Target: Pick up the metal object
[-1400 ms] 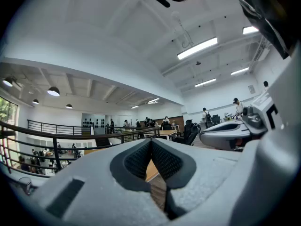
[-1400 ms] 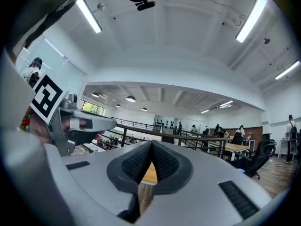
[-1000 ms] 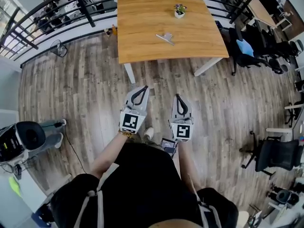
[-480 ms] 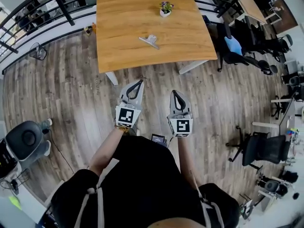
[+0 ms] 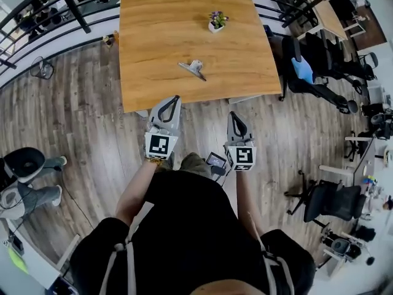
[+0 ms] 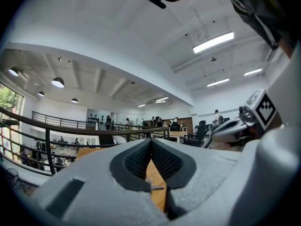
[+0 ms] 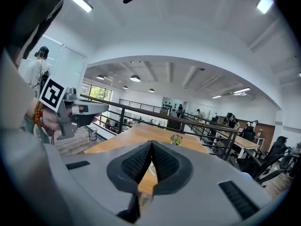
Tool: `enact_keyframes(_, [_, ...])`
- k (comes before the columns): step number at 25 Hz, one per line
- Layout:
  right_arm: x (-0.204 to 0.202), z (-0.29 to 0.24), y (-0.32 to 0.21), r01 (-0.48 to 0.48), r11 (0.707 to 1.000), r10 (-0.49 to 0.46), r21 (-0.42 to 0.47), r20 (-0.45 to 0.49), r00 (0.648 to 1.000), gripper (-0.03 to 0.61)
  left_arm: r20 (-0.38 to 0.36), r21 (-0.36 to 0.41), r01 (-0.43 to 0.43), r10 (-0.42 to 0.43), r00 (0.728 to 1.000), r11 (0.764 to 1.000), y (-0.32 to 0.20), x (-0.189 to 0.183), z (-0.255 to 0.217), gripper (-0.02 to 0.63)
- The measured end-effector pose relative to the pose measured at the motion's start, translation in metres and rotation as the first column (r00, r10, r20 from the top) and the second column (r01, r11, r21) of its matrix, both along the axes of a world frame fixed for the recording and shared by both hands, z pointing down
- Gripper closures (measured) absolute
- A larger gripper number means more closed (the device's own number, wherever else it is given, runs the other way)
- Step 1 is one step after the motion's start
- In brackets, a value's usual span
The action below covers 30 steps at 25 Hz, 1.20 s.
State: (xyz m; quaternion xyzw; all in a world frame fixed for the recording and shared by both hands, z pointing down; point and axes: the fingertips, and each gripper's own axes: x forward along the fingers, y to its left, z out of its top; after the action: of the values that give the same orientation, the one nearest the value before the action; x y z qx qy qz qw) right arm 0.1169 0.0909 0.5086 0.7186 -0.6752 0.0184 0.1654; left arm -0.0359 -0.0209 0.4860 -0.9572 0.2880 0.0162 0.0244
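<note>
The metal object [image 5: 193,68], a small grey piece with a thin bar, lies near the front middle of the wooden table [image 5: 153,35]. It shows small in the gap under the jaws in the left gripper view [image 6: 153,188]. My left gripper [image 5: 175,98] is shut and empty, its tip just over the table's near edge. The right gripper [image 5: 233,114] is also shut and empty, held over the floor just short of the table. Both sets of jaws meet tip to tip in the gripper views [image 6: 151,140] [image 7: 151,142].
A small potted plant [image 5: 216,21] stands further back on the table. A black railing [image 5: 55,17] runs behind and to the left. Office chairs [image 5: 313,72] crowd the right side, and a black chair [image 5: 21,165] sits at the left on the wood floor.
The table has come nearer in the head view as the person stepped towards it. Both grippers, still shut, now reach its near edge.
</note>
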Motion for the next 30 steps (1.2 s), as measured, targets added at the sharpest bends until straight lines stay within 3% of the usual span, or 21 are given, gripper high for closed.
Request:
enact_keyframes(10, [0.045,0.023,-0.096,0.158,0.987,-0.157,-0.040,0.027,0.987,0.580,0.041,-0.022,0.055,-0.054,0.998,0.998,-0.040,0.006,0.005,0.603])
enact_keyframes(13, [0.059,0.025,-0.130,0.222,0.974,-0.221,-0.045,0.036,0.975,0.578,0.051,-0.044,0.112,-0.110,0.993,0.993,-0.050,0.009,0.006,0.603])
enact_keyframes(19, [0.082,0.028,-0.183,0.346,0.936,-0.343,-0.063,0.054,0.938,0.578,0.054,-0.097,0.259,-0.254,0.966,0.961,-0.067,0.015,0.001,0.603])
enact_keyframes(22, [0.094,0.039,-0.206,0.400,0.913,-0.395,-0.083,0.069,0.916,0.578,0.069,-0.076,0.304,-0.299,0.952,0.950,-0.072,0.022,0.002,0.603])
enact_keyframes(30, [0.110,0.077,-0.247,0.468,0.873,-0.454,-0.139,0.123,0.883,0.578,0.070,-0.141,0.391,-0.385,0.920,0.909,-0.068,0.040,0.005,0.603])
